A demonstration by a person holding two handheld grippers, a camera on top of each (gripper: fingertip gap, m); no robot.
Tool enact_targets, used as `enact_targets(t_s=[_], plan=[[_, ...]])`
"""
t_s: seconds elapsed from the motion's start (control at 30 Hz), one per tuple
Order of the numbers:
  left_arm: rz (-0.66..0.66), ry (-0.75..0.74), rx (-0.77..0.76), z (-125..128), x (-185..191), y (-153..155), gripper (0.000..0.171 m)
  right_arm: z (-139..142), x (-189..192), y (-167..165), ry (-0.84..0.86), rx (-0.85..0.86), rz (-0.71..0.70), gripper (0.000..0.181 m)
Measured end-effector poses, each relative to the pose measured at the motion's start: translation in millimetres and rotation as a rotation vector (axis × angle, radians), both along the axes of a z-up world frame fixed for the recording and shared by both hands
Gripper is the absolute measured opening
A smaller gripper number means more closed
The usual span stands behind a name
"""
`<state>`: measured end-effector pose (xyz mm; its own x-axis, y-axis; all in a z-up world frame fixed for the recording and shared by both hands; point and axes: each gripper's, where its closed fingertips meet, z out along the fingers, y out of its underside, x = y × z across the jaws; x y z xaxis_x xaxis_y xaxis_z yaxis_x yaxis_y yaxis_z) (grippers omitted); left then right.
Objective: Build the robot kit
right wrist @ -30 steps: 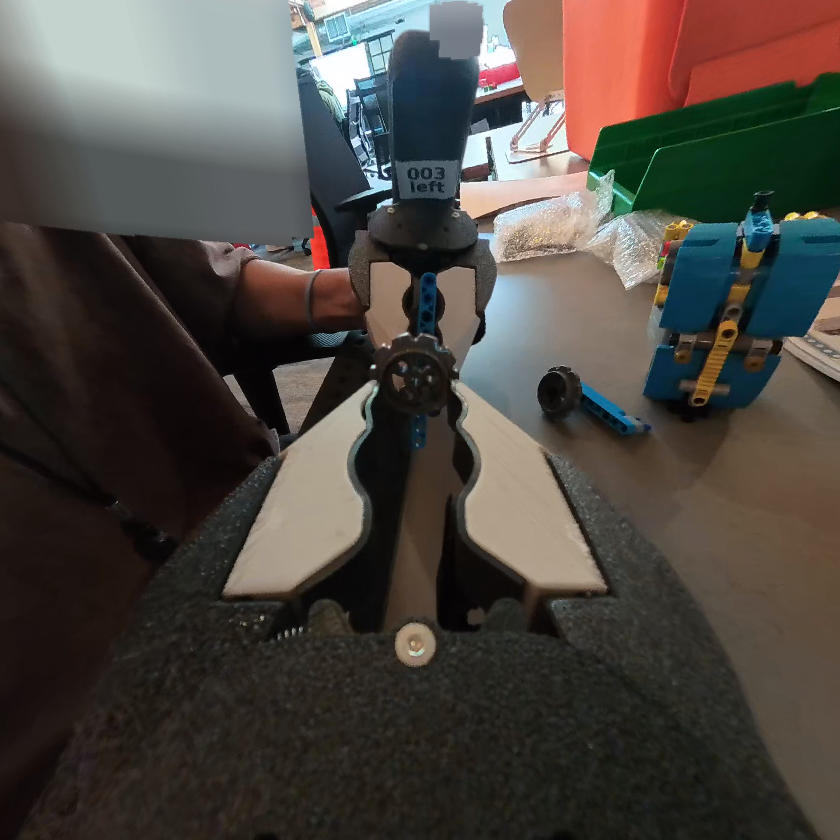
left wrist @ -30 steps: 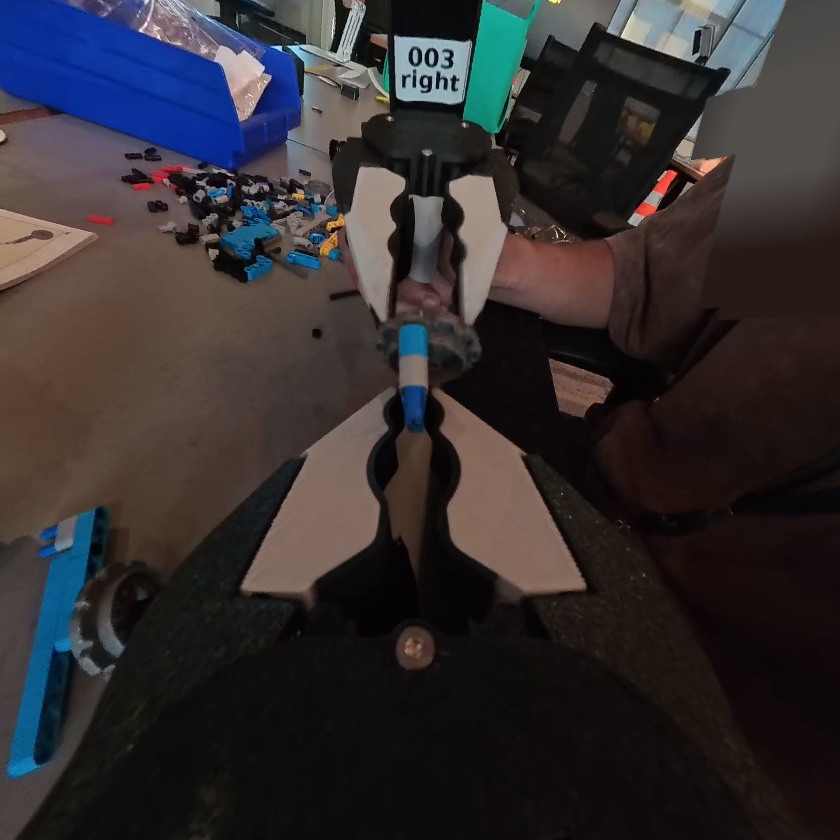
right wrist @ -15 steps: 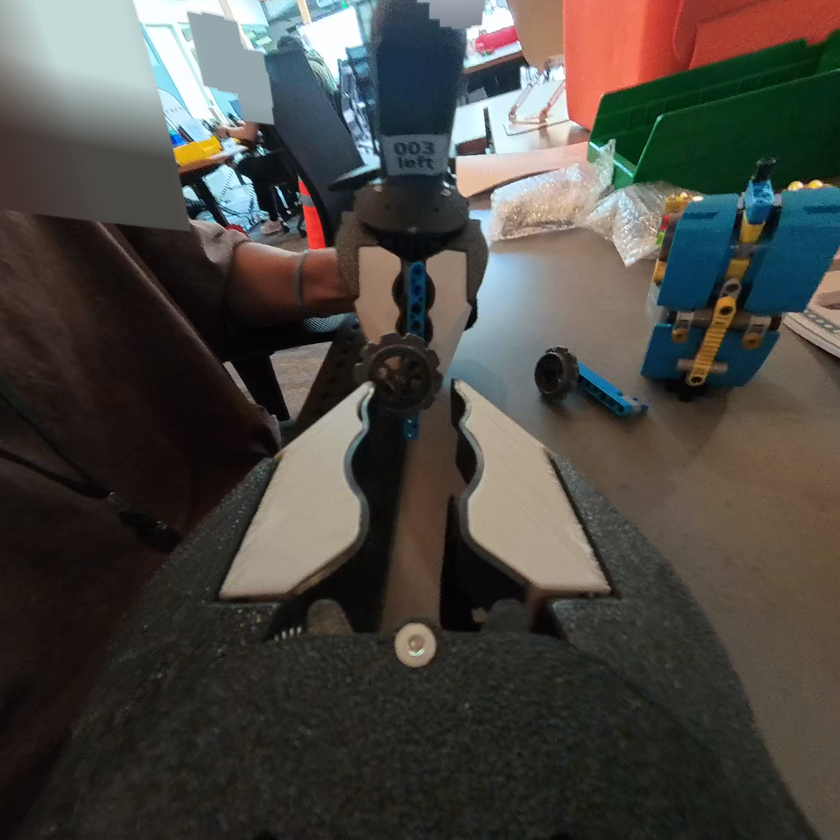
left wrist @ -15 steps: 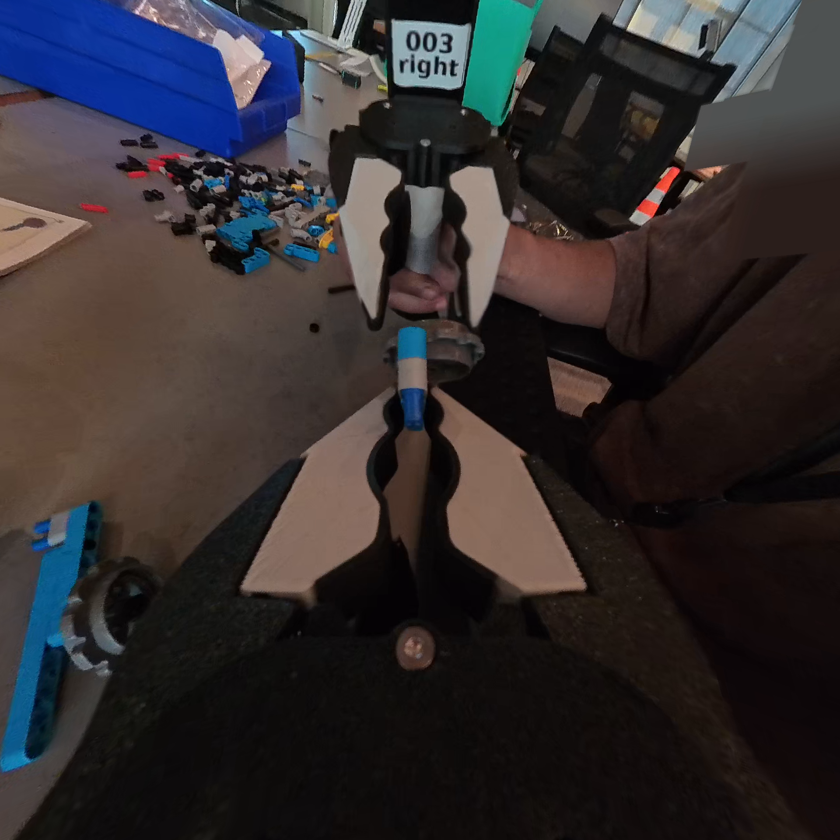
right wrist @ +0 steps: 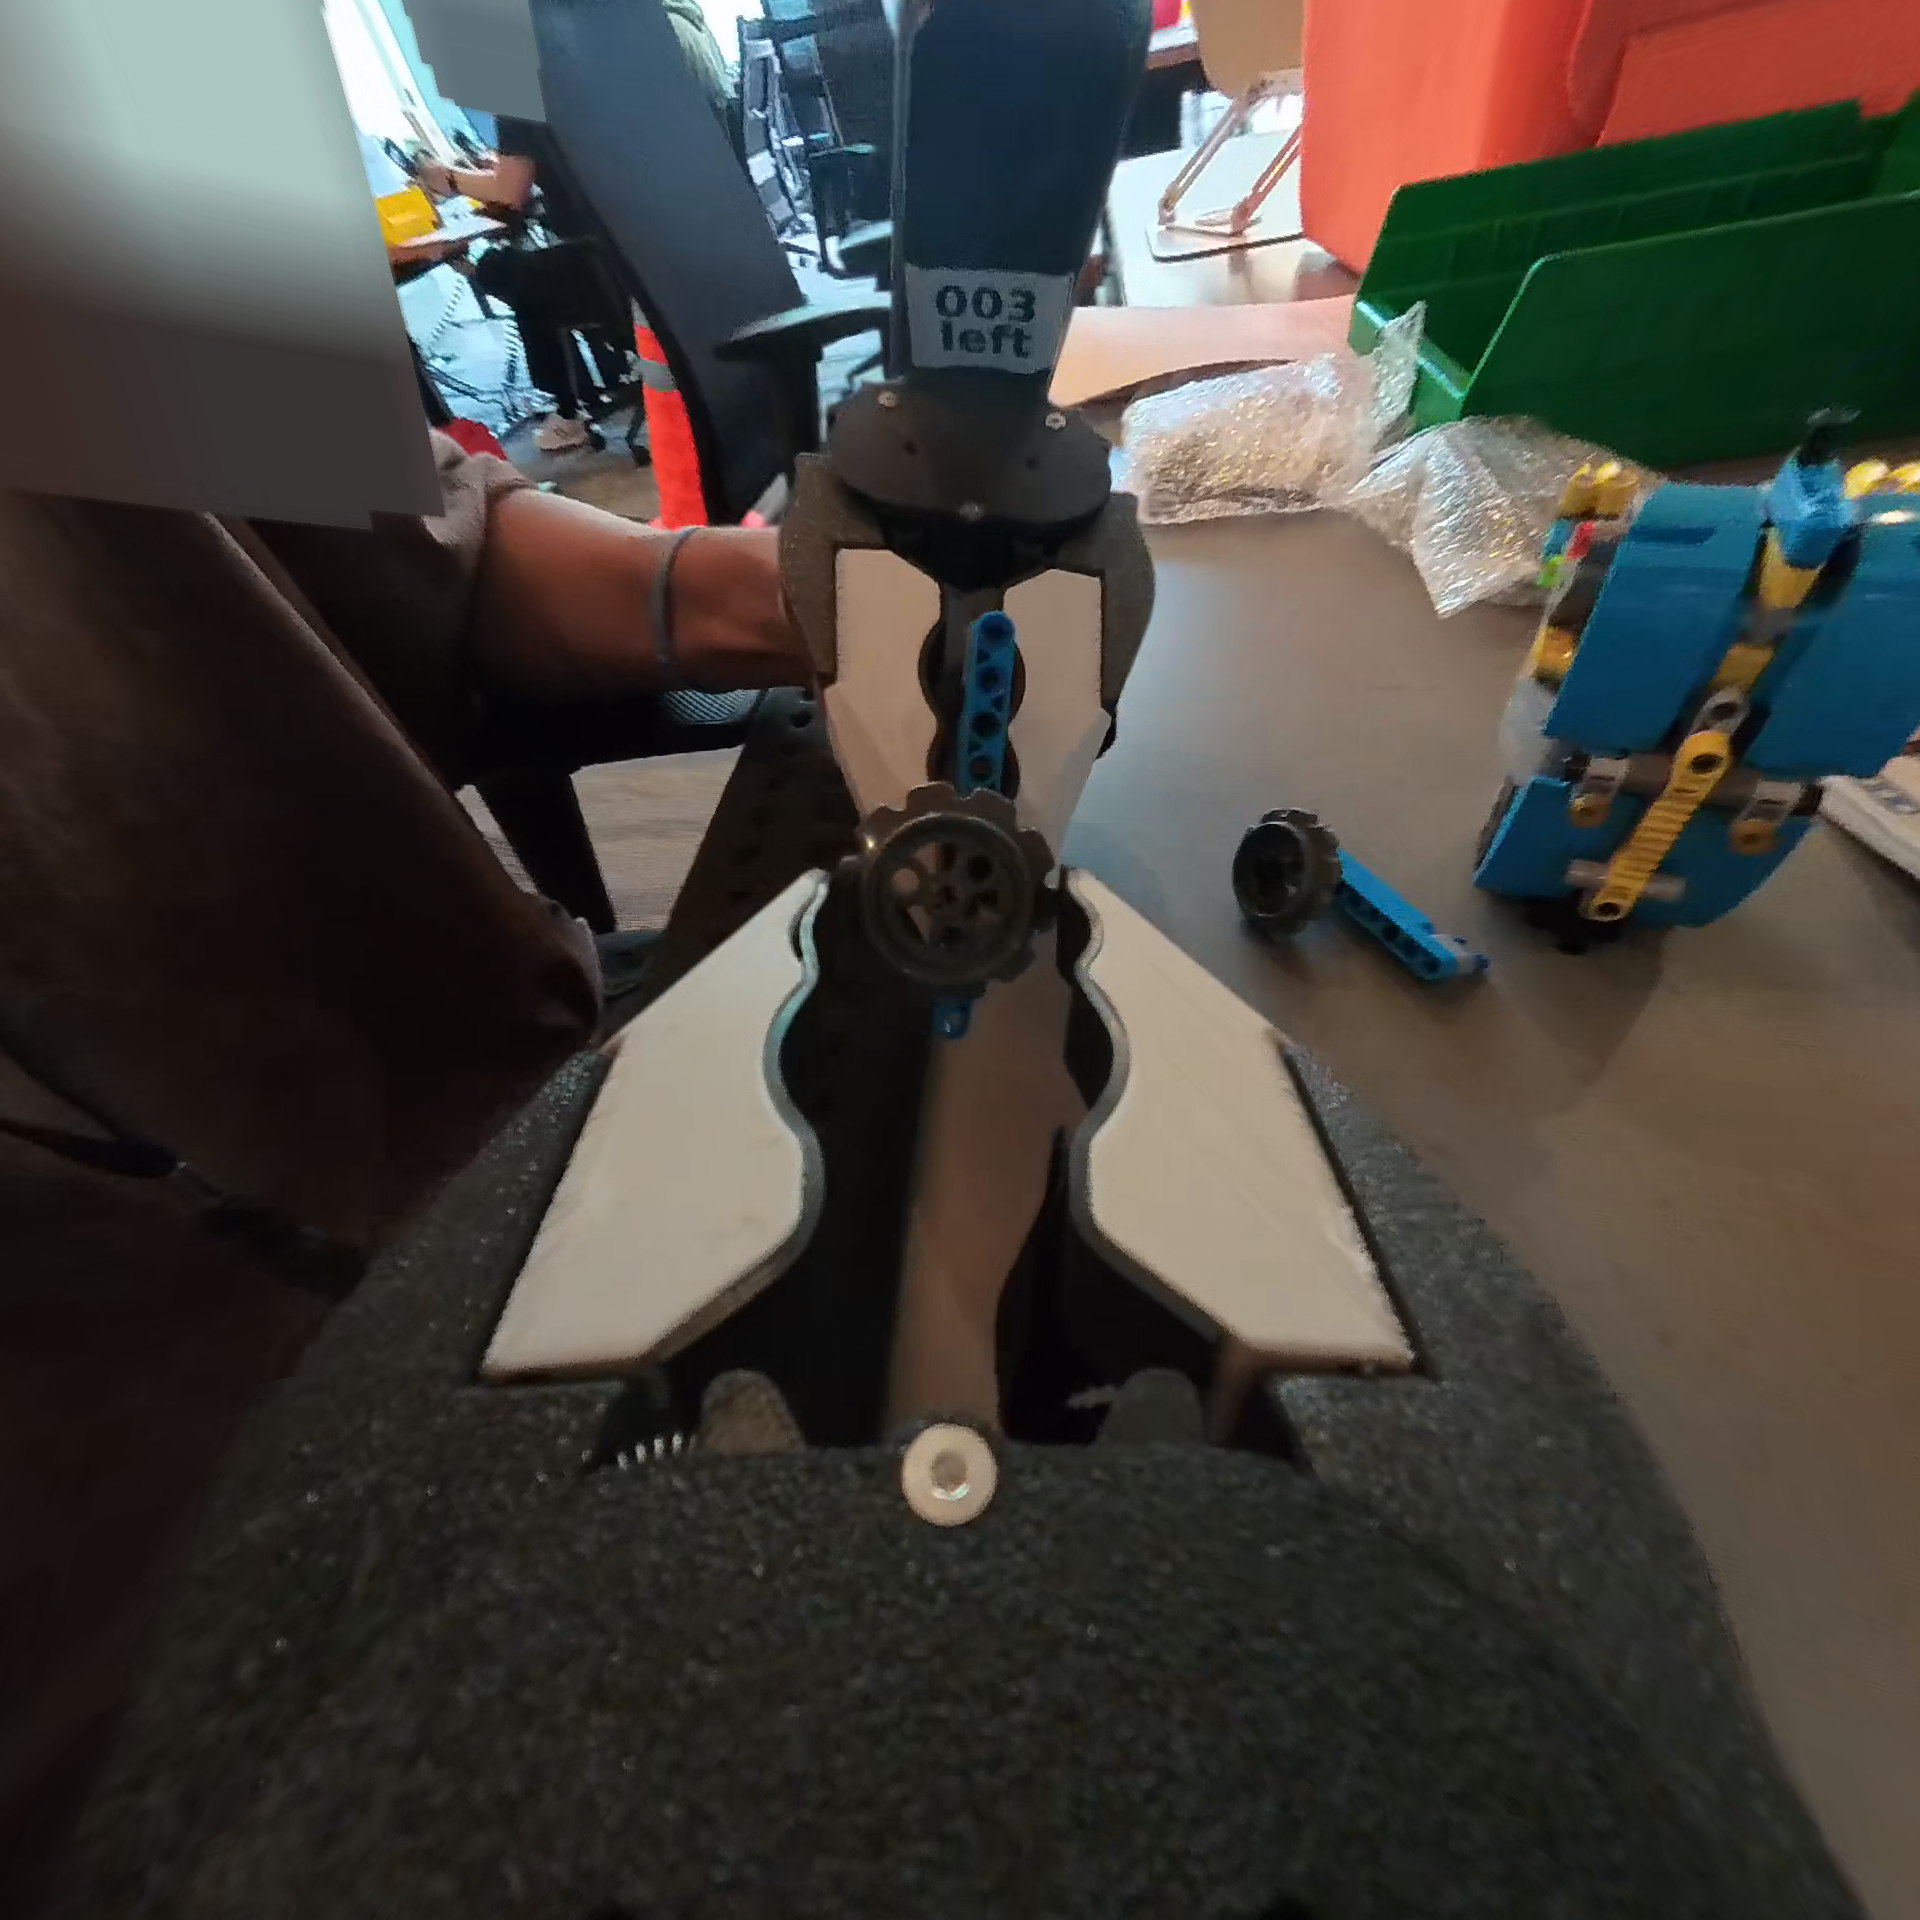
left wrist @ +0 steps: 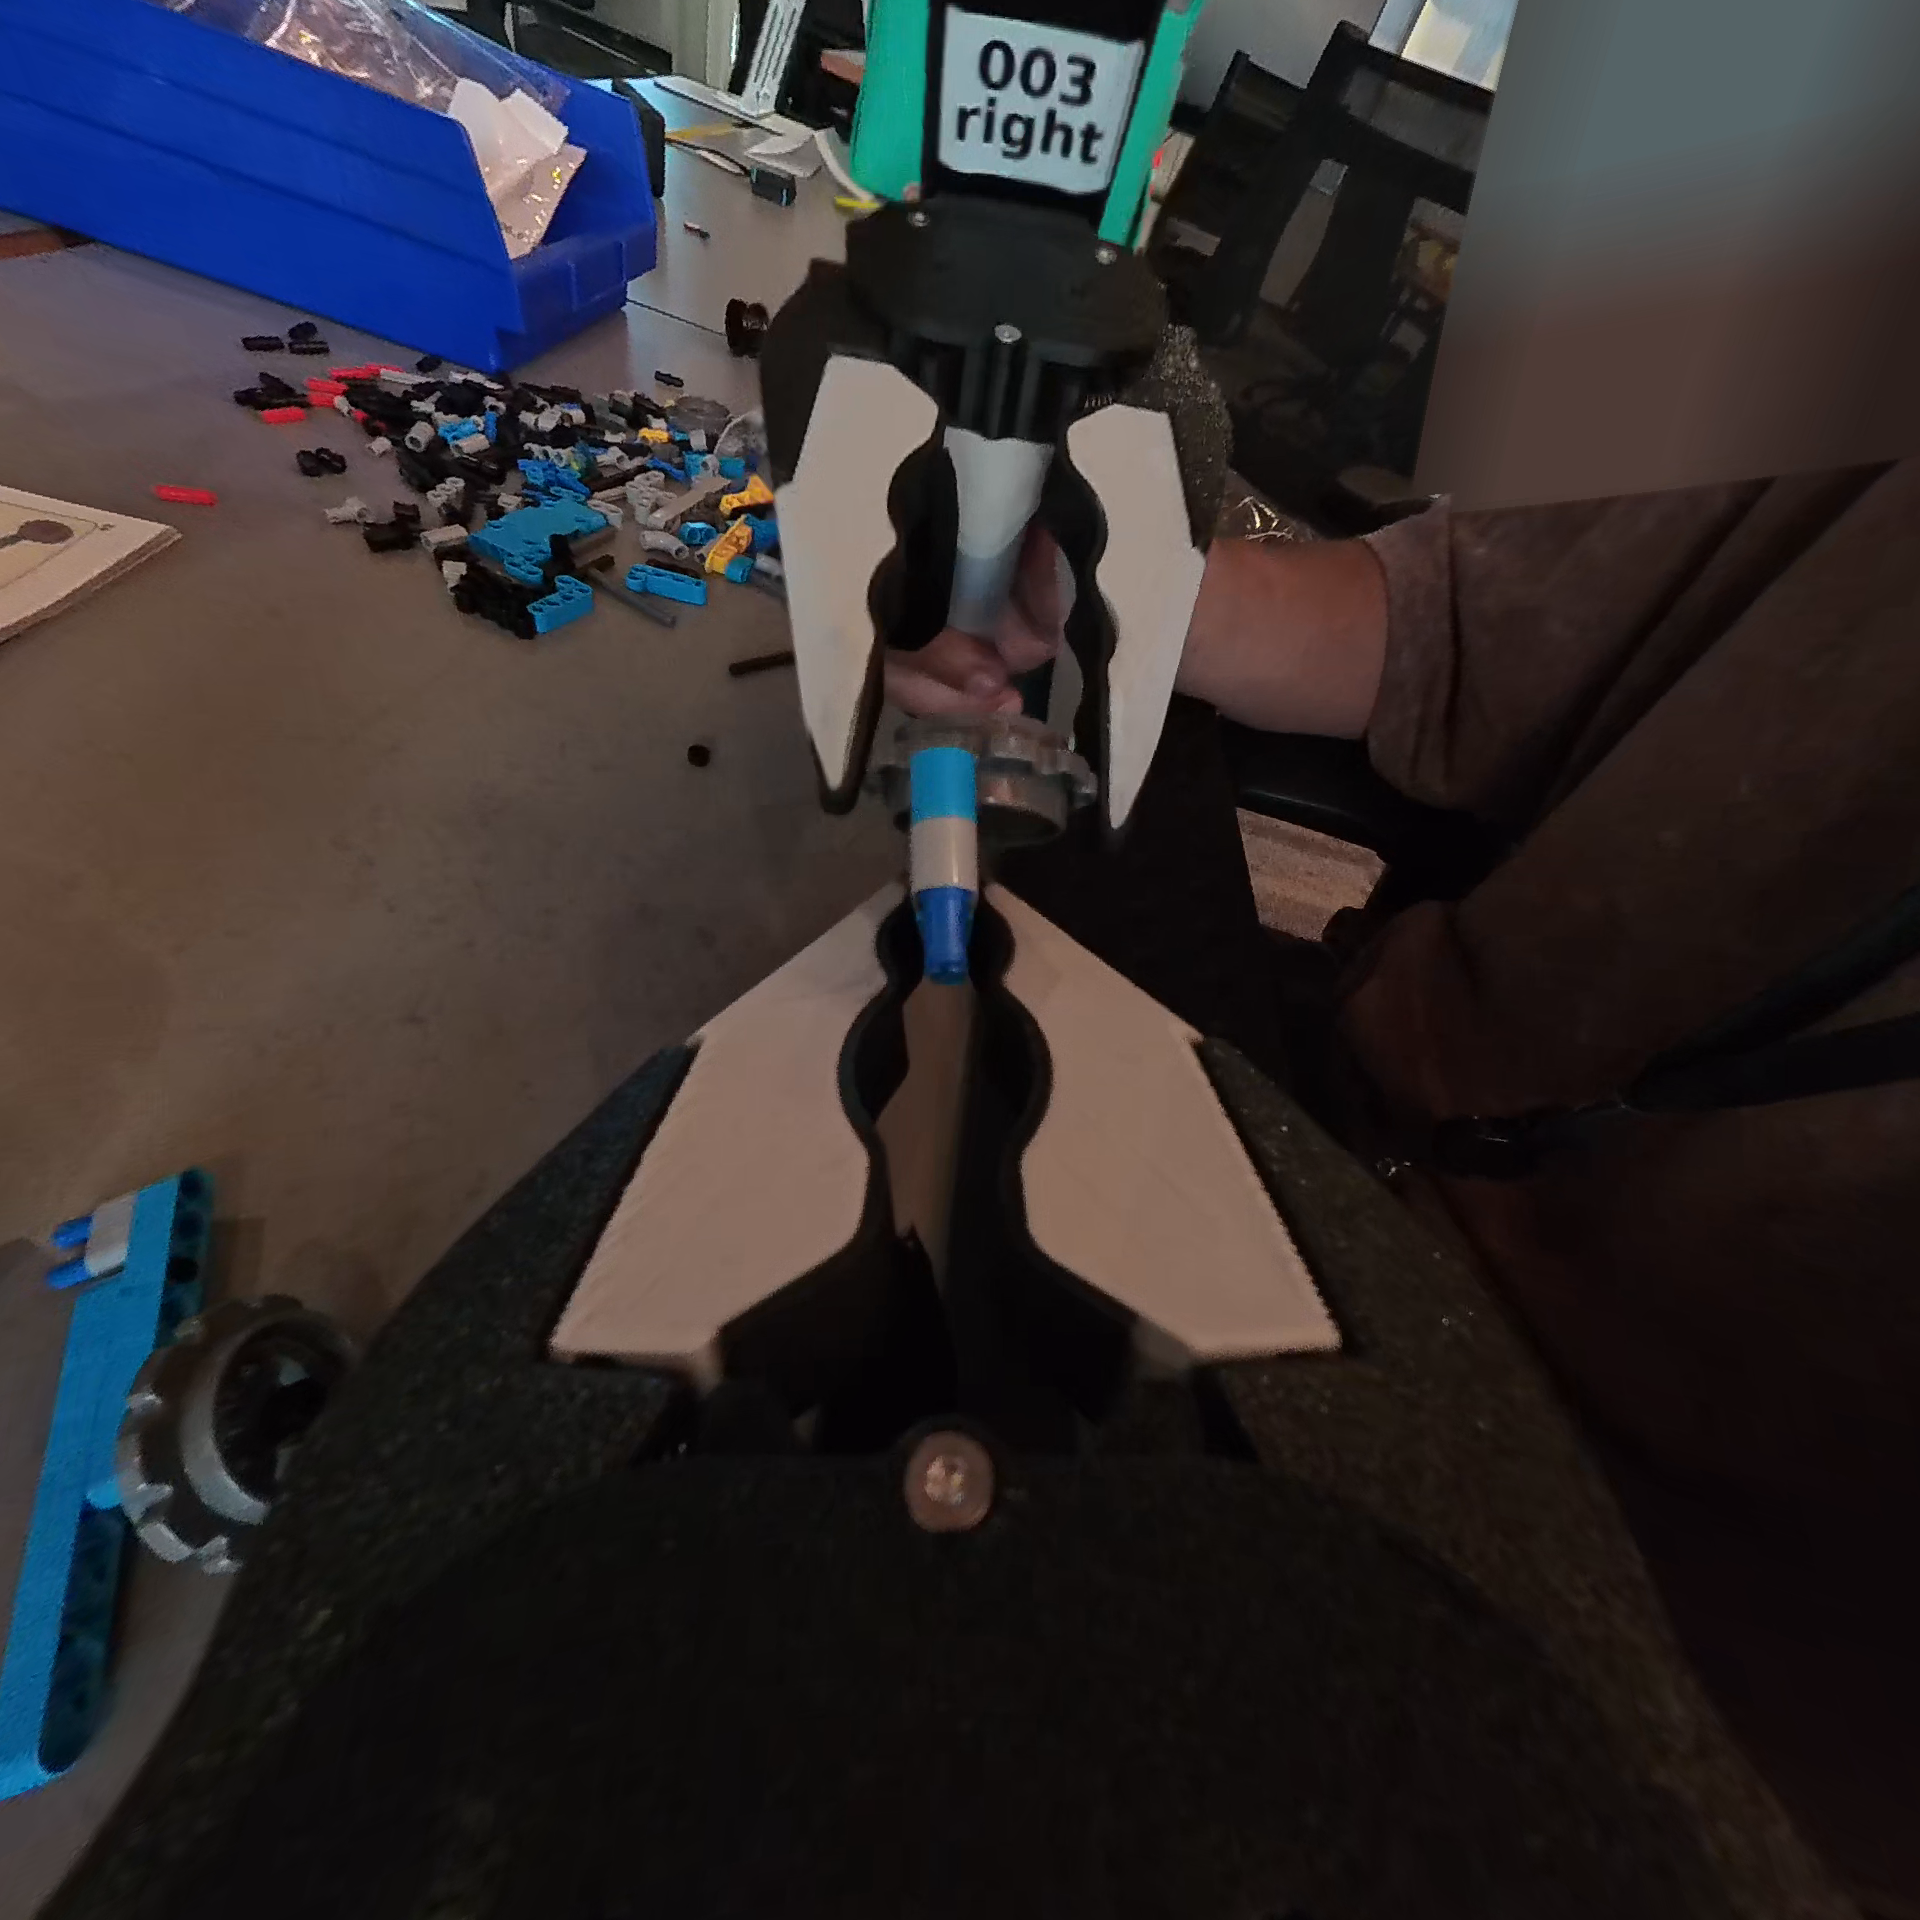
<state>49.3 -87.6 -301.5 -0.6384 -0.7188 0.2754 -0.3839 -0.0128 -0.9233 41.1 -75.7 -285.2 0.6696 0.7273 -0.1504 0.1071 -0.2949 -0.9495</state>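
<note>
My left gripper (left wrist: 940, 914) is shut on a blue beam (left wrist: 943, 800) with a grey piece on it, held in the air beyond the table edge. A dark grey toothed wheel (right wrist: 945, 899) sits on the beam's outer end. My right gripper (right wrist: 945, 894) faces the left one with its jaws open. Its fingertips stand on either side of the wheel, close to its rim. The left wrist view shows the right gripper (left wrist: 977, 779) astride the wheel (left wrist: 1023, 779). The right wrist view shows the left gripper (right wrist: 971, 769) clamped on the beam (right wrist: 987, 696).
A second blue beam with a wheel (right wrist: 1351, 904) lies on the grey table (left wrist: 364, 883). Also there: a blue model (right wrist: 1704, 727), green bins (right wrist: 1662, 270), bubble wrap (right wrist: 1299, 426), a blue bin (left wrist: 312, 187), a pile of small pieces (left wrist: 540, 488), a booklet (left wrist: 62, 540). My left and right fingertips are right by each other.
The right gripper's jaws have widened off the wheel. It drew back a little, then came forward again so its fingers straddle the wheel. The left gripper kept its hold on the beam.
</note>
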Motion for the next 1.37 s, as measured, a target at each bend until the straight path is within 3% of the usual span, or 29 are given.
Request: enact_targets(t_s=[0.6,0.9,1.37], plan=[[0.038,-0.158,-0.031,16.0,5.6,9.3,0.006,23.0,10.0,1.8,0.022,0.109,-0.073,0.042],[0.078,-0.171,0.027,6.5,16.0,7.2,0.007,20.6,29.3,2.4,0.089,0.070,-0.105,0.041],[0.108,-0.097,-0.073,4.5,21.2,19.9,0.007,9.8,31.9,15.3,0.601,-0.278,0.020,0.045]])
